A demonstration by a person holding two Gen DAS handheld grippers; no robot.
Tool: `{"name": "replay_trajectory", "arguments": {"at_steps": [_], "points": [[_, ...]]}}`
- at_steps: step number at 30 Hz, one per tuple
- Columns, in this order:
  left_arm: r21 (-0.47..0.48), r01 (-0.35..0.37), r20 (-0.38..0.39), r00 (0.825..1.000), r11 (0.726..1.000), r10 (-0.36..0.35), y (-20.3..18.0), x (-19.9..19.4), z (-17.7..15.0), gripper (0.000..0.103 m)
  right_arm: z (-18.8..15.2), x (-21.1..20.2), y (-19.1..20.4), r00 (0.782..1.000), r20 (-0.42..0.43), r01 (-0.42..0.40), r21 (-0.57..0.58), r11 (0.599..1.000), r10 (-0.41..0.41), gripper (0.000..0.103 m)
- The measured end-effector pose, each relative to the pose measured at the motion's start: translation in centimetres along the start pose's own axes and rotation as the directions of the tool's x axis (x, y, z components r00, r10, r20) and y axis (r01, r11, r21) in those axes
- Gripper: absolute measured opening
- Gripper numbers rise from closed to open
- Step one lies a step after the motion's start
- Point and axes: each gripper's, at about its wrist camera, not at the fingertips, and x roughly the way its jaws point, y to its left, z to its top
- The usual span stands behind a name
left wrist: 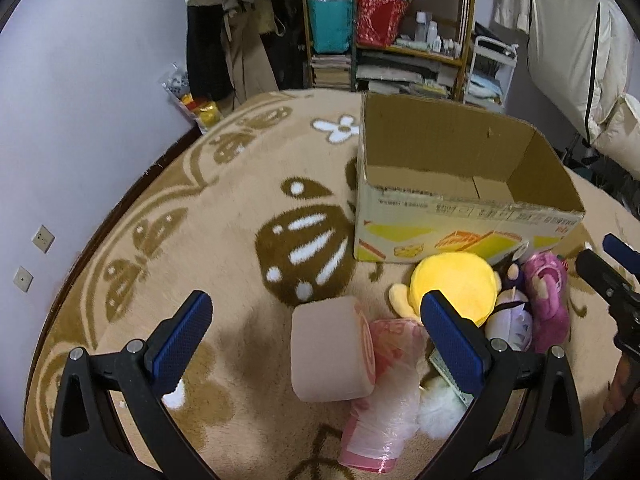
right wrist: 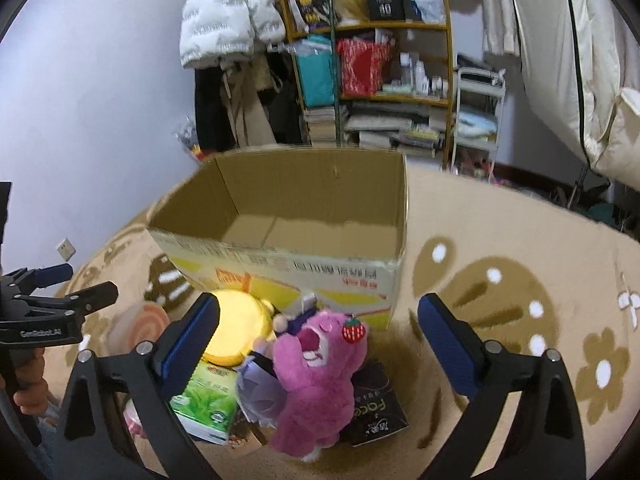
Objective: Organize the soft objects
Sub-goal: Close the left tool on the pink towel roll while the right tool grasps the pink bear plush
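Note:
An open, empty cardboard box [left wrist: 460, 216] [right wrist: 288, 264] stands on the carpet. In front of it lies a pile: a yellow plush [left wrist: 456, 288] [right wrist: 236, 328], a pink bear plush [left wrist: 546, 300] [right wrist: 316, 376], a purple-white plush [left wrist: 512, 320] [right wrist: 260, 392], a beige roll-shaped cushion [left wrist: 332, 352] [right wrist: 140, 324], a pink plastic-wrapped pack [left wrist: 384, 400] and a white fluffy item [left wrist: 440, 408]. My left gripper [left wrist: 316, 344] is open above the cushion. My right gripper [right wrist: 318, 344] is open around the pink bear, not touching it.
A green tissue pack [right wrist: 204, 404] and a dark packet [right wrist: 376, 404] lie under the plush pile. The patterned beige carpet [left wrist: 224, 208] spreads around. A cluttered shelf [left wrist: 384, 28], hanging clothes and a white cart [left wrist: 490, 72] stand behind. The wall is at left.

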Motion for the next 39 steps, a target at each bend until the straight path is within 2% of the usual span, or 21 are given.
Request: {"name": "replay_trajectory", "arguments": {"at_steps": [10,18,22,25,27,30,32,39], "points": [[0.031,-0.003,-0.093,0.996,1.000,0.006,-0.6,3.7,-0.6,0.103,-1.0,3.9,-1.7,0.994,-0.106,-0.013,0.054,0.998,0.019,0.103],[0.036,0.008,-0.164,0.986,0.999,-0.002,-0.7,6.0,-1.2,0.103,-1.5,5.9,-2.0,0.988,-0.145,-0.035,0.062,0.997,0.043,0.103],[0.023,0.039,-0.216,0.976,0.999,-0.033,-0.8,7.0,-1.5,0.101,-2.0,6.6,-1.7,0.982,-0.177,-0.050,0.054,0.997,0.058,0.095],[0.022,0.040,-0.249,0.968,0.999,-0.033,-0.9,7.6,-1.8,0.088,-2.3,7.1,-1.6,0.977,-0.198,-0.065,0.057,0.996,0.075,0.089],[0.012,0.053,-0.277,0.960,0.999,-0.047,-0.9,7.9,-2.0,0.075,-2.4,7.1,-1.6,0.975,-0.202,-0.079,0.063,0.995,0.090,0.086],[0.010,0.055,-0.293,0.955,0.998,-0.049,-0.9,8.2,-2.2,0.062,-2.4,7.1,-1.6,0.977,-0.203,-0.056,0.060,0.997,0.067,0.075],[0.004,0.057,-0.297,0.953,0.998,-0.053,-0.8,8.3,-2.3,0.059,-2.4,7.1,-1.8,0.976,-0.206,-0.060,0.072,0.996,0.074,0.070],[-0.017,0.063,-0.294,0.954,0.998,-0.065,-0.4,8.4,-2.2,0.050,-2.4,6.9,-1.6,0.976,-0.203,-0.063,0.063,0.996,0.074,0.067]]}}
